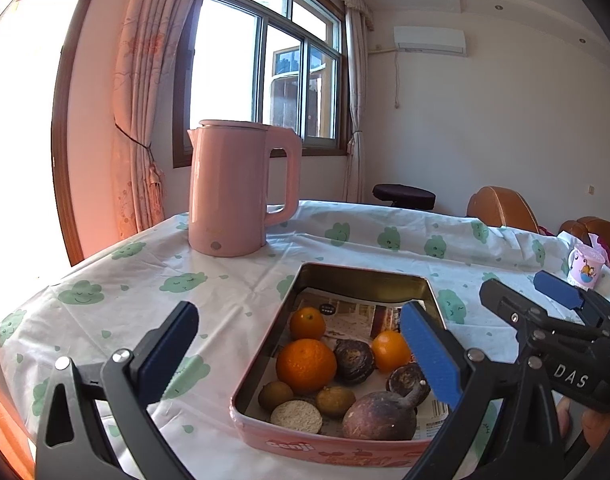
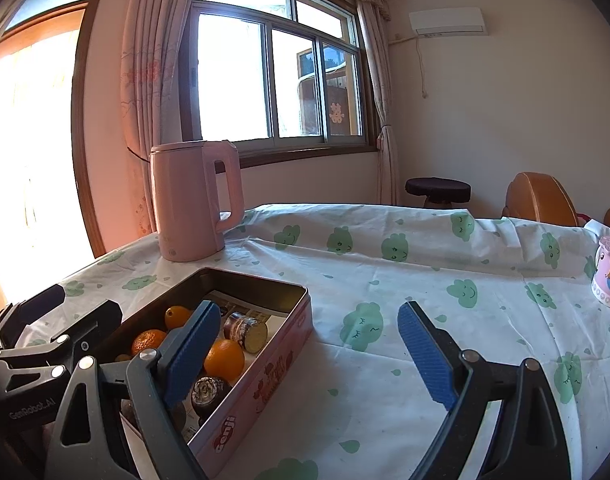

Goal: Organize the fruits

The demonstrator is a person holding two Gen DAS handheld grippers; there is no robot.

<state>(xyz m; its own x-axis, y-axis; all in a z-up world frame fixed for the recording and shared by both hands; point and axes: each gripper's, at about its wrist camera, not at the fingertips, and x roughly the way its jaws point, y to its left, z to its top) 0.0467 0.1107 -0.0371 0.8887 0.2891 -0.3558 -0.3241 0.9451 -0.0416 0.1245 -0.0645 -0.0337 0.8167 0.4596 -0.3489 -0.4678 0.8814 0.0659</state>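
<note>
A pink tin (image 1: pixel 265 442) stands on the table and holds several fruits: a big orange (image 1: pixel 306 366), two smaller oranges (image 1: pixel 389 351), dark round fruits (image 1: pixel 353 360), small brown fruits and a purple-brown fruit (image 1: pixel 379 416). The tin also shows in the right wrist view (image 2: pixel 265 384) at lower left. My left gripper (image 1: pixel 301 360) is open and empty, its right finger over the tin. My right gripper (image 2: pixel 309 356) is open and empty, its left finger over the tin, its right finger over the tablecloth. The right gripper also shows at the right edge of the left wrist view (image 1: pixel 545 304).
A pink kettle (image 1: pixel 235 188) stands behind the tin. A pink mug (image 2: pixel 609 276) sits at the table's far right. The tablecloth (image 2: pixel 405 264) is white with green clouds. Brown chairs (image 2: pixel 541 200) and a stool stand beyond the table.
</note>
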